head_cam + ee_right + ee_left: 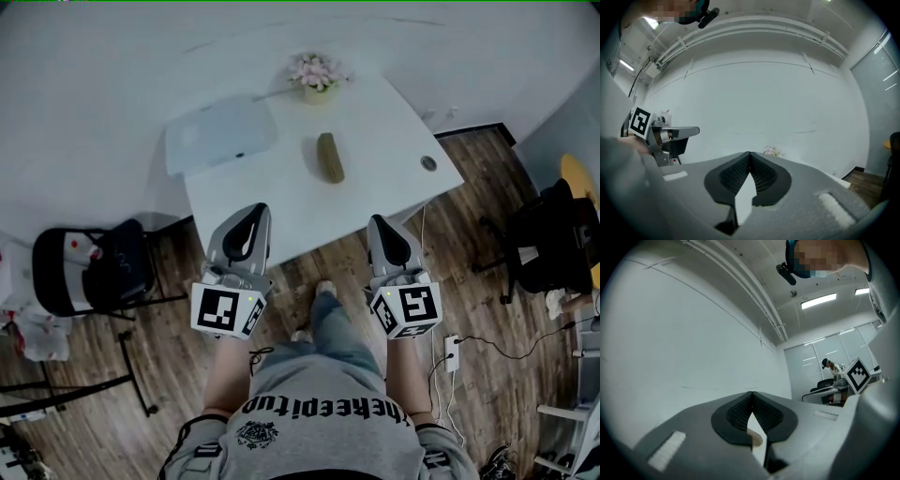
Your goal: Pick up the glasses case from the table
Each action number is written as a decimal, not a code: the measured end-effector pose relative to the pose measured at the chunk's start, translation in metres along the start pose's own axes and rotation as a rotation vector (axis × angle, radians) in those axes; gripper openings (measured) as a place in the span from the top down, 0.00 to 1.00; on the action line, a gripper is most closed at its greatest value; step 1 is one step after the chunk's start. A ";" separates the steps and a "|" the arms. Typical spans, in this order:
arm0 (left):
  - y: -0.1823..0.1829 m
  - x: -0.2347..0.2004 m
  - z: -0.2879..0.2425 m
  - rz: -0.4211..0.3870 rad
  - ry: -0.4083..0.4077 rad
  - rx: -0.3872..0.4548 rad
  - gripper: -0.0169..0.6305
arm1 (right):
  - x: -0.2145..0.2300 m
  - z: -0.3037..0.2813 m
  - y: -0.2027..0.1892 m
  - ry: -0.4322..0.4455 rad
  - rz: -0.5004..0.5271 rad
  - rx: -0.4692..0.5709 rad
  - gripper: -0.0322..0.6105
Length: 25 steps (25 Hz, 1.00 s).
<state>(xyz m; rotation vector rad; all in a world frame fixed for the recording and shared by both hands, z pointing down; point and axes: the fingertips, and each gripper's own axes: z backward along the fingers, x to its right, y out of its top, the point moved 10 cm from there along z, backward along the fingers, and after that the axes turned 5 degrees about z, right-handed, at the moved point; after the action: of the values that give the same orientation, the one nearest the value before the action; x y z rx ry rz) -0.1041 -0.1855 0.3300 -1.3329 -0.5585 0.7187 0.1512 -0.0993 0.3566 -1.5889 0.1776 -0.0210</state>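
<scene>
The glasses case [329, 157] is an olive-green oblong lying on the white table [375, 122], near its middle. Both grippers hover at the table's near edge, well short of the case. My left gripper [257, 210] is over the front left part of the table, with its jaws closed tip to tip and nothing between them. My right gripper [377, 221] sits at the front right edge, equally shut and empty. The left gripper view shows those touching tips [751, 393] against a bare wall. From the right gripper [749, 153], only the table top and wall lie ahead; the case is hidden behind the jaws.
A small pot of pink flowers [317, 75] stands at the table's far edge, and a pale translucent tray [221, 133] lies at the back left. A round cable hole [428, 163] is near the right edge. Black chairs stand left [94, 272] and right [553, 234] on the wooden floor.
</scene>
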 end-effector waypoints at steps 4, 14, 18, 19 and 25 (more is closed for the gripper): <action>-0.003 -0.012 -0.022 -0.003 0.019 0.004 0.95 | 0.015 -0.029 -0.008 0.011 -0.010 -0.036 0.95; -0.013 -0.037 -0.093 -0.015 0.097 -0.010 0.95 | 0.073 -0.142 -0.040 0.086 -0.058 -0.204 0.95; -0.019 -0.044 -0.115 -0.009 0.132 -0.028 0.95 | 0.088 -0.186 -0.057 0.127 -0.091 -0.297 0.90; -0.021 -0.046 -0.120 -0.008 0.140 -0.032 0.95 | 0.091 -0.196 -0.063 0.135 -0.102 -0.320 0.90; -0.032 -0.053 -0.140 0.002 0.182 -0.059 0.95 | 0.097 -0.236 -0.094 0.177 -0.111 -0.448 0.81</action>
<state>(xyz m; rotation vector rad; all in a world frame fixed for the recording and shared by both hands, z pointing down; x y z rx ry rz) -0.0327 -0.3205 0.3407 -1.4378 -0.4352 0.5792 0.2271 -0.3443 0.4476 -2.0439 0.2439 -0.2225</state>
